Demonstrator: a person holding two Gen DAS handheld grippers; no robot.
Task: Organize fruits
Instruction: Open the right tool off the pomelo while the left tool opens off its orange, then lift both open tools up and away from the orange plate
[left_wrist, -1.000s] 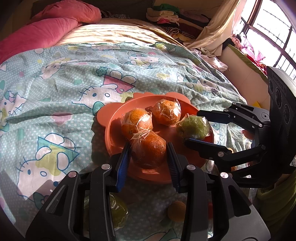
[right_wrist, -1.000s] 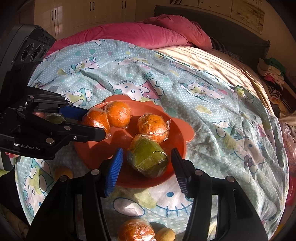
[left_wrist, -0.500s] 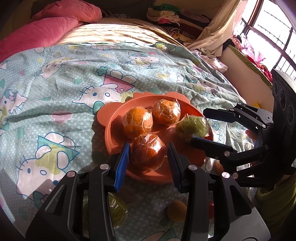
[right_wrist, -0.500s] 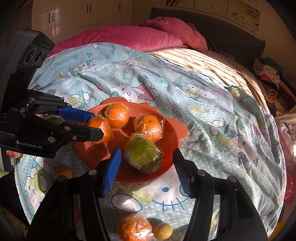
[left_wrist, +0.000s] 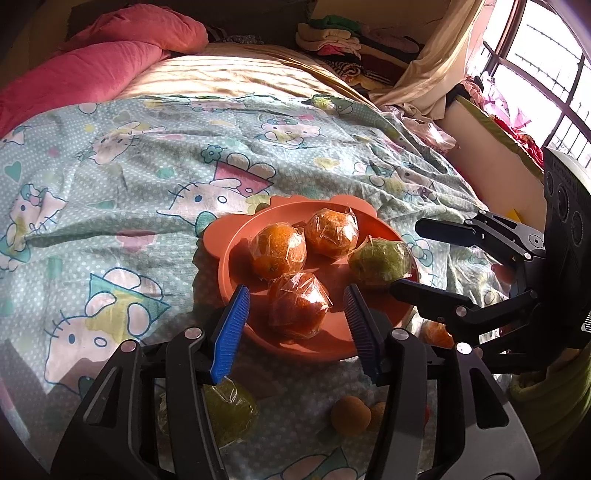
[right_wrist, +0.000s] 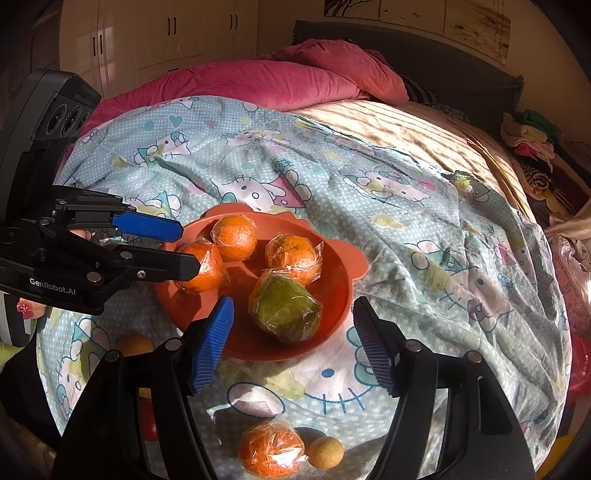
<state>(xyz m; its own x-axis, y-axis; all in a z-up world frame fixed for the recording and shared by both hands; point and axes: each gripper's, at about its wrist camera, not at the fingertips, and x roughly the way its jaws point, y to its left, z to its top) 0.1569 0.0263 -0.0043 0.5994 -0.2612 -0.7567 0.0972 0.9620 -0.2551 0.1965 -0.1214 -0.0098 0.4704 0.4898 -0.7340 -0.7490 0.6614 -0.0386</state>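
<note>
The plate (left_wrist: 221, 240) sits on the bedspread (left_wrist: 110, 192) and serves as the landmark. On it lie four wrapped fruits: an orange at the near edge (left_wrist: 297, 310), two more oranges behind it (left_wrist: 277, 250) (left_wrist: 331, 232), and a green fruit (left_wrist: 380, 262) on the plate's window side.

The left gripper (left_wrist: 295, 325) straddles the near orange; its jaws are opening and the pads stand clear of the wrap on both sides, so the fruit rests on the plate on its own. The right gripper (right_wrist: 291, 343) straddles the green fruit (right_wrist: 286, 310); its jaws are also opening, with visible gaps either side.

This looks like the release after two placements. To finish it well, each gripper should spread until the ribbed pads are clear of the loose wrap, then draw back along its own line, not sideways, so no film snags and drags a fruit toward the plate's rim. The two grippers are close together over the plate, so they should retreat apart.

Off the plate, on its near side, more fruit waits: another wrapped orange (right_wrist: 271, 452), a small yellow fruit (right_wrist: 325, 452), and a wrapped green one (left_wrist: 225, 413).
</note>
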